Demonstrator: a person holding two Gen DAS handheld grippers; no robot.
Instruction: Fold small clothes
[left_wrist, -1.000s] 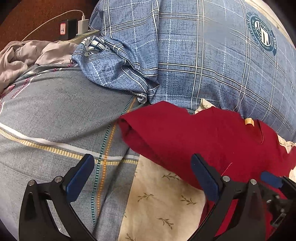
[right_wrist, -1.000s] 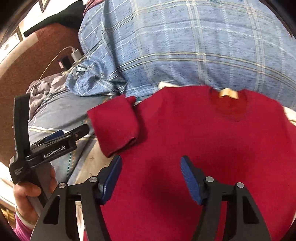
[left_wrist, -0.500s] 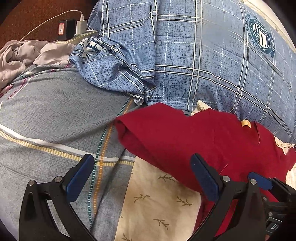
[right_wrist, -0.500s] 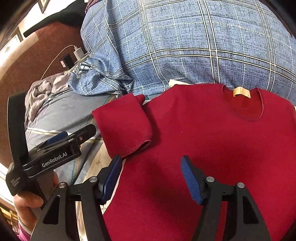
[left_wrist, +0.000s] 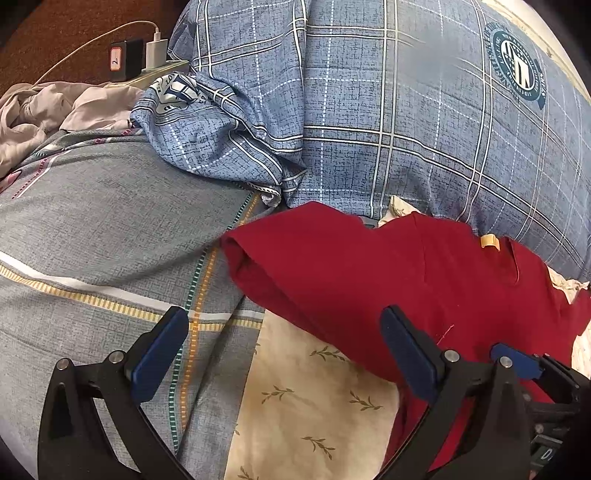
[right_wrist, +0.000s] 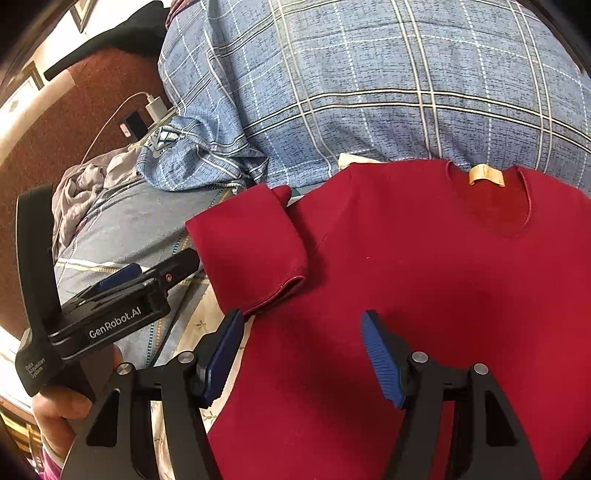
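A small dark red shirt (right_wrist: 424, 288) lies flat on the bed, its collar with a tan label (right_wrist: 484, 174) at the far side. Its left sleeve (right_wrist: 251, 247) is folded in over the body. The shirt also shows in the left wrist view (left_wrist: 369, 266). My right gripper (right_wrist: 301, 350) is open and empty, just above the shirt's left side below the sleeve. My left gripper (left_wrist: 284, 347) is open and empty, above the bedding left of the shirt; it also shows in the right wrist view (right_wrist: 147, 280).
A blue plaid quilt (left_wrist: 406, 110) is bunched up behind the shirt. Grey striped bedding (left_wrist: 92, 229) and a cream leaf-print sheet (left_wrist: 314, 398) lie to the left. A charger and cable (left_wrist: 155, 51) and crumpled pale cloth (left_wrist: 33, 114) are at far left.
Both grippers have drawn back a little toward me and stayed open. The shirt and its folded sleeve have not moved.
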